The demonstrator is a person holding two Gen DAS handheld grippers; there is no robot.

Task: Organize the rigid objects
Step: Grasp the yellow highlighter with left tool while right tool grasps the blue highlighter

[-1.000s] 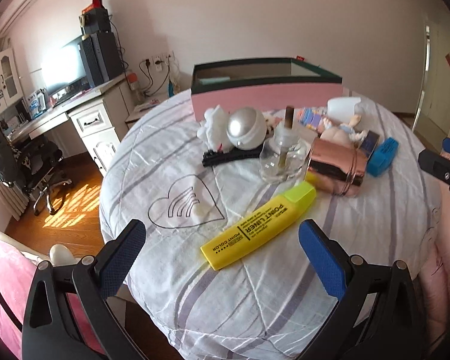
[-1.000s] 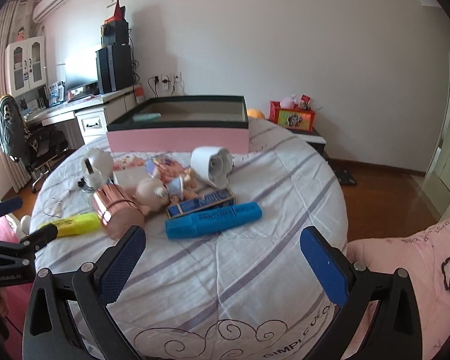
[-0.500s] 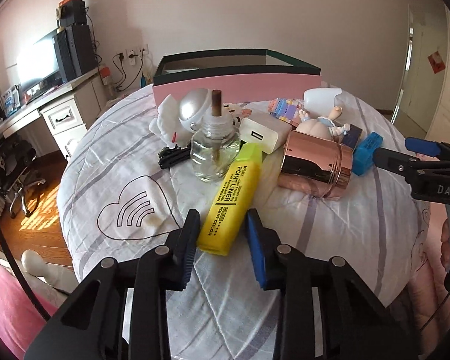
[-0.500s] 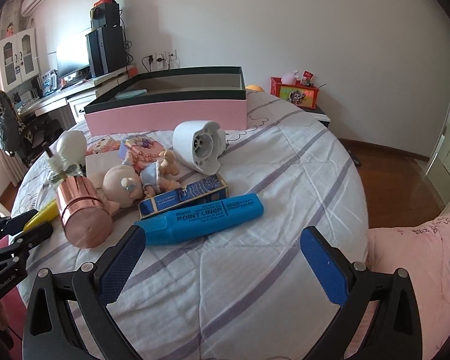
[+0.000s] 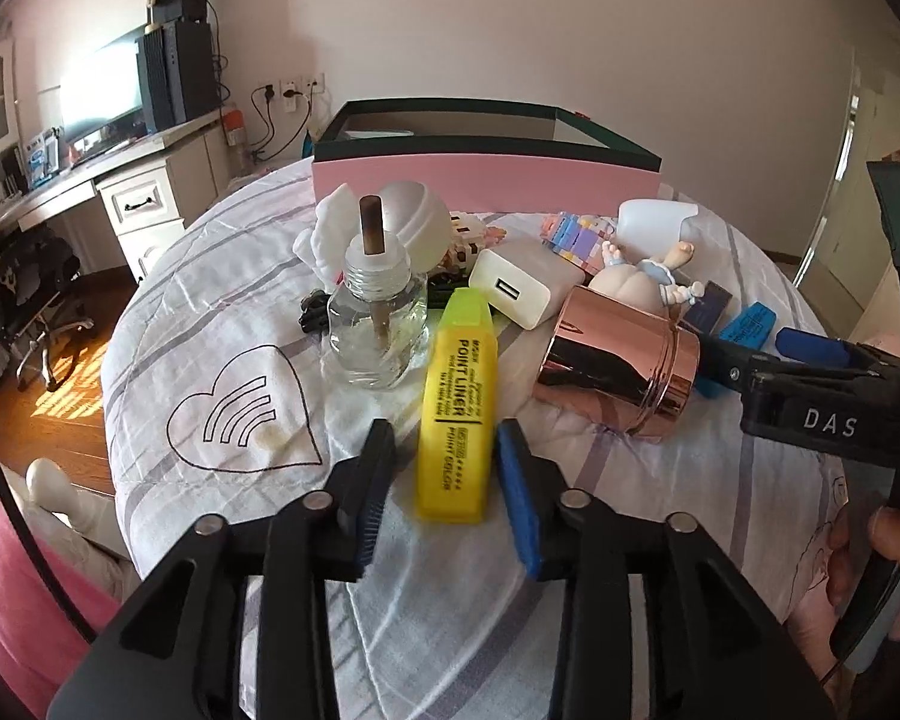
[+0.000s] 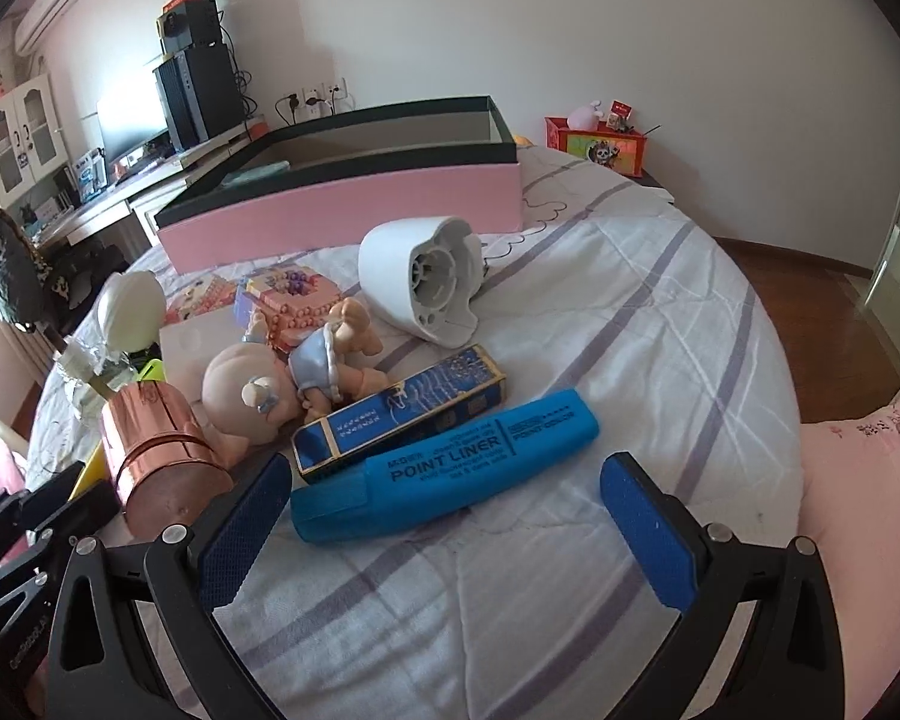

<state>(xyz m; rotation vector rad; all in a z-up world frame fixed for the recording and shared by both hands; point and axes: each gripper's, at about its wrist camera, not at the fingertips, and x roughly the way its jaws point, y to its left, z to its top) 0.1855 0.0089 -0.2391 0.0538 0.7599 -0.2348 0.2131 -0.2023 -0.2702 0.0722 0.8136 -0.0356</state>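
A yellow highlighter lies on the striped round table cover, its near end between my left gripper's fingers. My left gripper is nearly closed around that end with small gaps on both sides. A blue highlighter lies in front of my right gripper, which is wide open and empty just short of it. The pink box with a dark rim stands open at the far side of the table.
A glass bottle with a wick, a white charger, a copper cup on its side, a baby doll, a blue carton and a white plastic housing crowd the middle. A desk stands far left.
My left gripper has gone from wide open to nearly closed around the yellow highlighter's near end. My right gripper has moved closer to the blue highlighter and stays open.
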